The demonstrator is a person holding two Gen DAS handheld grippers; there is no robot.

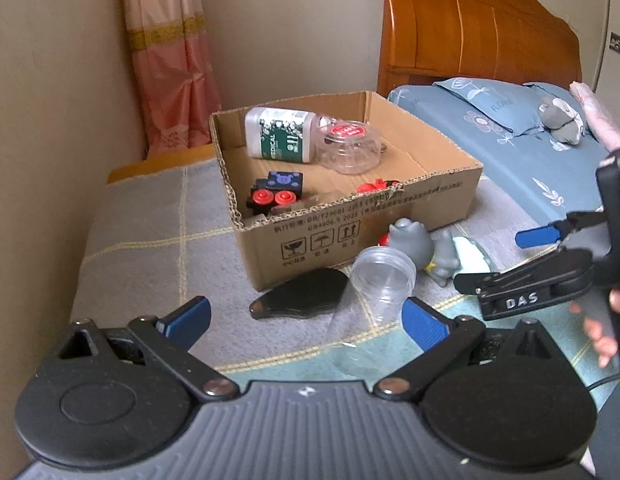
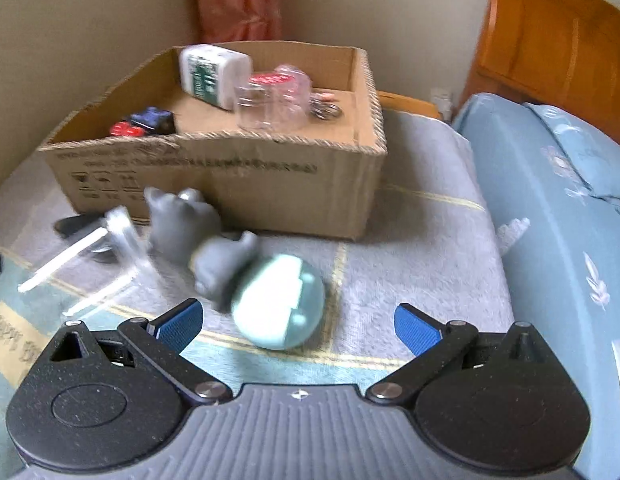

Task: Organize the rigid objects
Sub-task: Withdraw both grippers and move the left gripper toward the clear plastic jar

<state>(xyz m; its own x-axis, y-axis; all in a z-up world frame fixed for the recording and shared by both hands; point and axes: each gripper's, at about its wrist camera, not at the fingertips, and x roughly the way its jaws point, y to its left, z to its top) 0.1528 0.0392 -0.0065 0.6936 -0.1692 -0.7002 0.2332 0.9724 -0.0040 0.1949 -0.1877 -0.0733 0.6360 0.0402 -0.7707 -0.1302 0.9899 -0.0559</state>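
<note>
Two grey figurines (image 1: 426,248), one clear cup (image 1: 374,300), both outside box (image 1: 390,216)

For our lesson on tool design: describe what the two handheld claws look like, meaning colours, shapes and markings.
Each claw, left and right, has two blue ribbed fingertips on black jointed links with silver pivot bolts, round black housings and a grey ridged body. Seen from the left view, the right claw bears white "DAS" lettering.

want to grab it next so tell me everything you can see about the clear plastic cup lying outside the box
The clear plastic cup lies on its side on the grey blanket, open rim toward the cardboard box. It looks thin, transparent and empty. The black flat object sits at its left, seemingly touching; the grey toy figure is just behind.
</note>
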